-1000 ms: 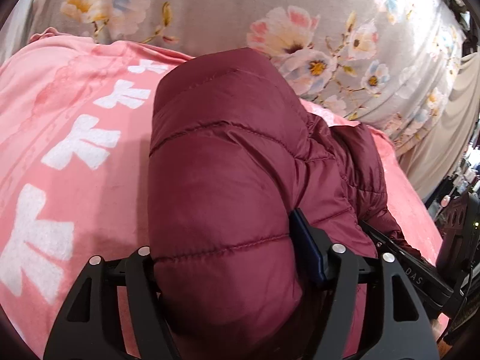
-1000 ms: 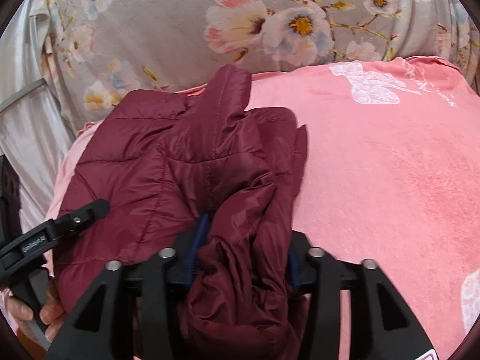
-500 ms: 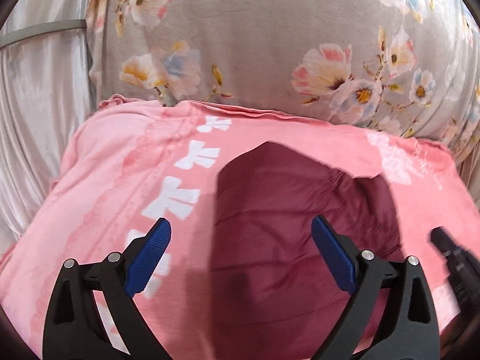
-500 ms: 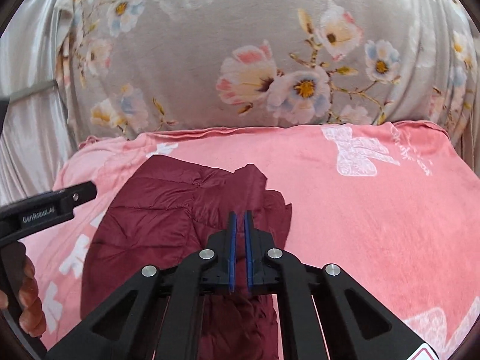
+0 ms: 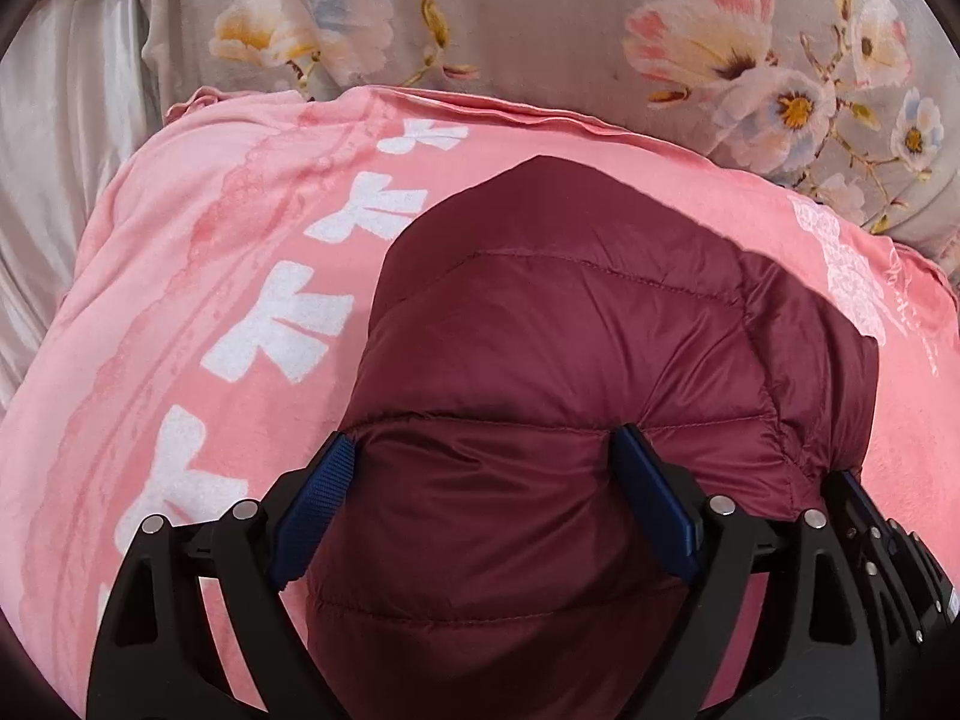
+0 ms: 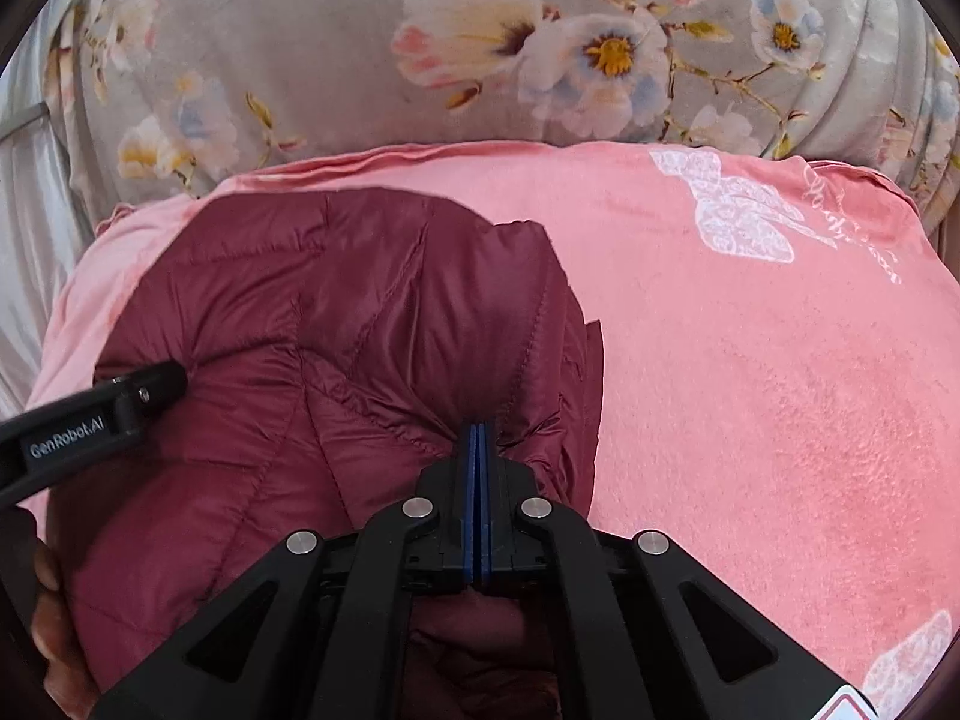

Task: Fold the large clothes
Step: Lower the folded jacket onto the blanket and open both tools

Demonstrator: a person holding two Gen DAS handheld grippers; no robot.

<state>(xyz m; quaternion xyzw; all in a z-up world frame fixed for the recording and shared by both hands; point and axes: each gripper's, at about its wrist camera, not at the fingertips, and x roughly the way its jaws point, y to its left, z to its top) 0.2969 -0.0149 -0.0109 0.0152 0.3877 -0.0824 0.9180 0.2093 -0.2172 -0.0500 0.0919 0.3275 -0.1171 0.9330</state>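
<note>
A maroon puffer jacket (image 5: 558, 330) lies folded into a thick bundle on a pink blanket (image 5: 180, 276). My left gripper (image 5: 486, 468) straddles the bundle's near end; its jaws stand wide and are closing, both blue pads (image 5: 654, 498) pressing into the padding. In the right wrist view the same jacket (image 6: 336, 300) fills the left half. My right gripper (image 6: 478, 438) is shut with nothing between its pads, and its tips poke into a crease of the jacket near the right edge. The left gripper's finger (image 6: 120, 402) rests on the jacket's left side.
The pink blanket (image 6: 750, 390) with white bow and butterfly prints stretches to the right of the jacket. A grey floral pillow (image 6: 540, 48) lies along its far edge. Pale satin cloth (image 5: 66, 120) is at the far left. A person's hand (image 6: 48, 600) shows at the lower left.
The left gripper let go, lifted off, then came back down around the bundle. The right gripper released the bunched cloth, shut empty, and pushed its tips into the jacket.
</note>
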